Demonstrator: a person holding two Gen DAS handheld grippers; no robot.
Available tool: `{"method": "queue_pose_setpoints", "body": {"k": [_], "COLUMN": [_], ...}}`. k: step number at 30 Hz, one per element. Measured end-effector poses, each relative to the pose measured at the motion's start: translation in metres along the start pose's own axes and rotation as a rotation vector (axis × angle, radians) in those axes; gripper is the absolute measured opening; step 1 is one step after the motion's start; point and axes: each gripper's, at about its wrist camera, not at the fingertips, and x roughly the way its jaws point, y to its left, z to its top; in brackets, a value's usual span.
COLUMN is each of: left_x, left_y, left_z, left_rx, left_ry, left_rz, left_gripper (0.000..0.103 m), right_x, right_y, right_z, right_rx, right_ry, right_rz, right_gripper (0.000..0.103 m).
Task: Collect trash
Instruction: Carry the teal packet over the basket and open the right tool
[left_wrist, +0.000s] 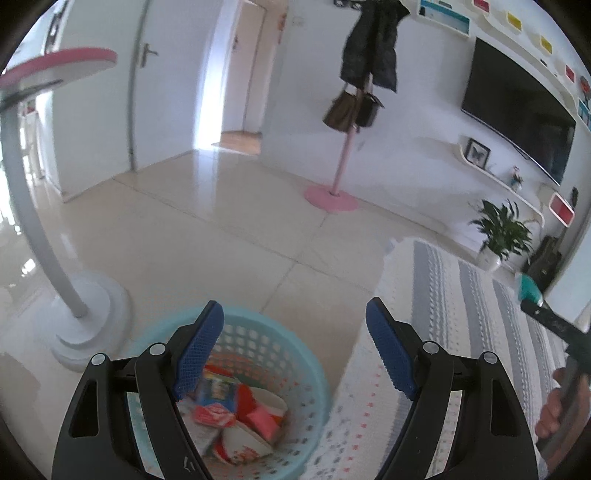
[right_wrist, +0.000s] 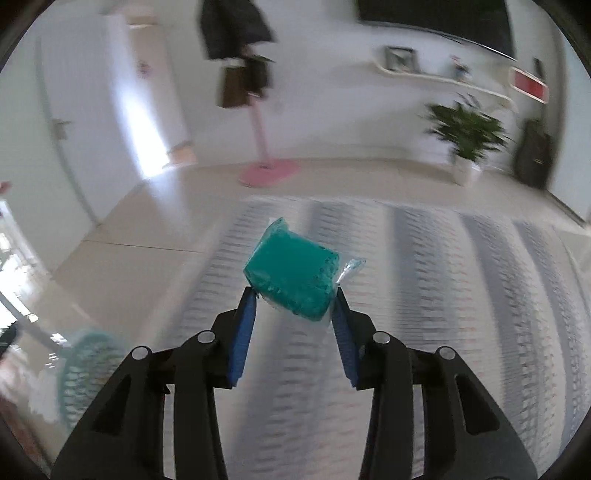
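A: What is held by the right gripper (right_wrist: 293, 295)?

B: A teal packet in clear wrap (right_wrist: 293, 275) is pinched between the blue pads (right_wrist: 245, 332), above the grey-and-white striped rug (right_wrist: 443, 277). The same packet is glimpsed at the far right of the left wrist view, on the tip of the other tool, with the person's right hand (left_wrist: 561, 417) below it.

A: And the left gripper (left_wrist: 293, 321)?

B: Its fingers are spread wide; nothing is held between them. It is positioned over the light blue perforated basket (left_wrist: 258, 332), which stands on the tiled floor (left_wrist: 221, 240) just beside the rug's edge.

A: What is seen in the basket?

B: Red-and-white paper cups (left_wrist: 255, 439), a pink piece and other wrappers are seen lying at its bottom.

A: What else is shown?

B: A white curved stand (left_wrist: 74, 295) is seen near the basket. Farther off, a pink coat rack (left_wrist: 341, 162) hung with a dark coat and bags, a wall television (left_wrist: 517, 118) and a potted plant (left_wrist: 498, 232) are visible. The right wrist view is blurred, and the basket appears only at its lower left.
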Motion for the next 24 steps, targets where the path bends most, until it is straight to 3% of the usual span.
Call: {"method": "queue_pose_setpoints", "body": {"k": [4, 9, 12, 17, 20, 24], "left_x": [-0.032, -0.06, -0.063, -0.059, -0.059, -0.061], "left_y": [0.026, 0.058, 0.081, 0.105, 0.109, 0.108], "left_z": [0.016, 0.025, 0.026, 0.026, 0.026, 0.024], "left_rx": [-0.028, -0.024, -0.031, -0.04, -0.029, 0.004], "left_ry": [-0.058, -0.111, -0.095, -0.058, -0.047, -0.054], "left_rz": [0.046, 0.134, 0.166, 0.182, 0.191, 0.212], "left_gripper": [0.082, 0.084, 0.085, 0.085, 0.085, 0.085], "right_x": [-0.029, -0.031, -0.018, 0.003, 0.016, 0.015], "right_y": [0.082, 0.177, 0.22, 0.257, 0.265, 0.264], "right_z": [-0.005, -0.041, -0.068, -0.098, -0.105, -0.111], "right_rx": [-0.063, -0.145, -0.192, -0.228, -0.22, -0.172], "right_ry": [-0.01, 0.081, 0.156, 0.244, 0.29, 0.313], "right_rz": [0.166, 0.318, 0.332, 0.305, 0.29, 0.288], "right_gripper": [0.038, 0.04, 0.041, 0.046, 0.055, 0.056]}}
